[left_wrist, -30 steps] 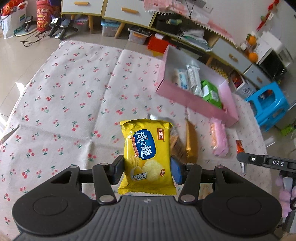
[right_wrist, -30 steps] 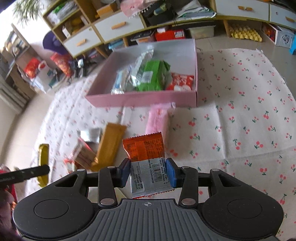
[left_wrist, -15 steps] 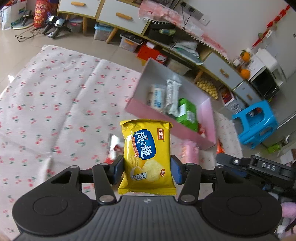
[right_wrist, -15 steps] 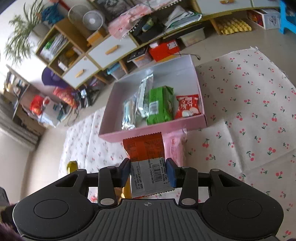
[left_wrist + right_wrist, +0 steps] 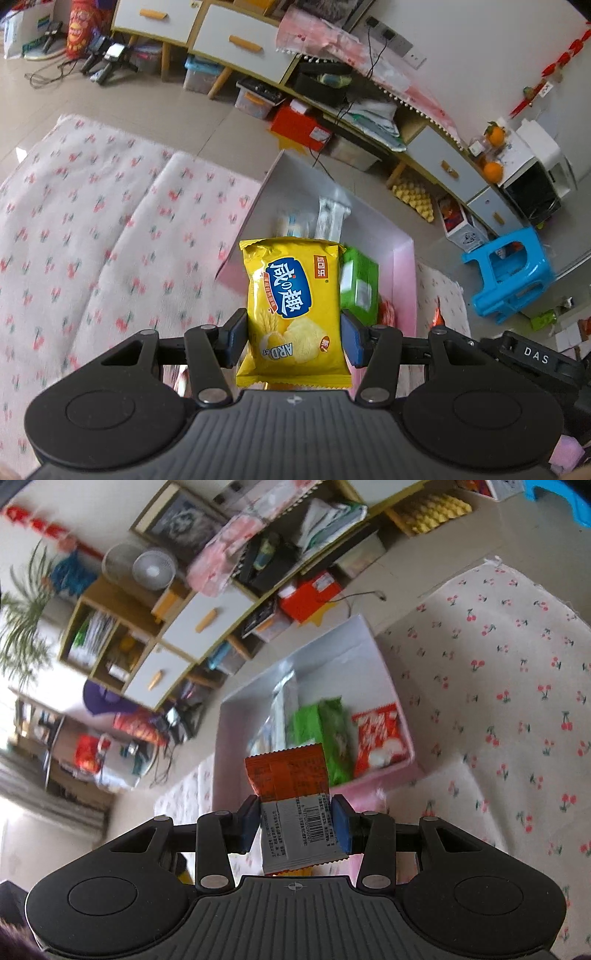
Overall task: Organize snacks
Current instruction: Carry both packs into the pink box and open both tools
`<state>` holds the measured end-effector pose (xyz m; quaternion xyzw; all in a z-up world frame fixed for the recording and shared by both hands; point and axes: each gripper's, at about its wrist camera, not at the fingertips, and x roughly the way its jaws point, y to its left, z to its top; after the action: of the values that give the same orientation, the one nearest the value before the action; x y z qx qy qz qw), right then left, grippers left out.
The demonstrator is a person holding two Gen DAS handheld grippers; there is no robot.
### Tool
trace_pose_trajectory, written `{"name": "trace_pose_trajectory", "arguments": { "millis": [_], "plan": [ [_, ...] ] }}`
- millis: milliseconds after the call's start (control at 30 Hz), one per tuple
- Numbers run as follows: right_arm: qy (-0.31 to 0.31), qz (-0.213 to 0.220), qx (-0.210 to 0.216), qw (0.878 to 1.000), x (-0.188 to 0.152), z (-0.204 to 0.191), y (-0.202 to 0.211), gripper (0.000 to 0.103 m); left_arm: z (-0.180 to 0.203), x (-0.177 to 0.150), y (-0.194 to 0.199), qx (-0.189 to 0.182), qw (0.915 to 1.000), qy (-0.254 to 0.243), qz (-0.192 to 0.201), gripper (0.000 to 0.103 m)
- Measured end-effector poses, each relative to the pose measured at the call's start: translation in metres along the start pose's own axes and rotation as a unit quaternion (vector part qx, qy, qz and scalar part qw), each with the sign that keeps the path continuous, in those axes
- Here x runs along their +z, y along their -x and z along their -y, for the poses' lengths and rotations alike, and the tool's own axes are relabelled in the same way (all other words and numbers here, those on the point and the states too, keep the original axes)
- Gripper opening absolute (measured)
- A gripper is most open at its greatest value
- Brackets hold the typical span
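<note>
My left gripper [image 5: 293, 341] is shut on a yellow chip bag [image 5: 293, 310], held upright above the near edge of the pink box [image 5: 402, 277]. Inside that box lie a green packet [image 5: 360, 284] and silver-white wrappers [image 5: 330, 218]. My right gripper [image 5: 295, 823] is shut on an orange and silver snack packet [image 5: 295, 801], raised over the near wall of the same pink box [image 5: 373, 777]. In the right wrist view the box holds a green packet [image 5: 328, 731], a red packet [image 5: 378, 734] and silver wrappers [image 5: 284, 698]. The right gripper's body [image 5: 532, 360] shows at the left view's right edge.
The box sits on a cherry-print cloth [image 5: 110, 229] spread on the floor [image 5: 517, 686]. Low cabinets with drawers [image 5: 236, 40] and cluttered shelves line the far side. A blue plastic stool [image 5: 509, 273] stands to the right, a red box [image 5: 299, 125] behind the pink one.
Both grippers have carried their packets forward from above the loose snacks on the cloth to the pink box, which now looks closer. The right view has rolled, tilting the scene.
</note>
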<state>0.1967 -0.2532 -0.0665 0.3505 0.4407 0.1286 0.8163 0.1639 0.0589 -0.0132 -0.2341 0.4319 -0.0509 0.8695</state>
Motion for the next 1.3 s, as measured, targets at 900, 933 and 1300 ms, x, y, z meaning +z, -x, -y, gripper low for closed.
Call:
{"name": "trace_pose_trajectory", "arguments": {
  "millis": [900, 933, 1300],
  "plan": [
    [0.096, 0.03, -0.084, 0.991, 0.082, 0.001, -0.1, 0.041, 0.022, 0.055, -0.105, 0.035, 0.9912, -0.122, 0.038, 0.049],
    [0.095, 0.03, -0.084, 0.991, 0.082, 0.003, -0.102, 0.041, 0.022, 0.055, -0.106, 0.036, 0.9914, -0.12, 0.038, 0.049],
    [0.101, 0.021, -0.074, 0.992, 0.083, 0.005, -0.11, 0.054, 0.025, 0.054, -0.111, 0.034, 0.9898, -0.131, 0.044, 0.06]
  ]
}}
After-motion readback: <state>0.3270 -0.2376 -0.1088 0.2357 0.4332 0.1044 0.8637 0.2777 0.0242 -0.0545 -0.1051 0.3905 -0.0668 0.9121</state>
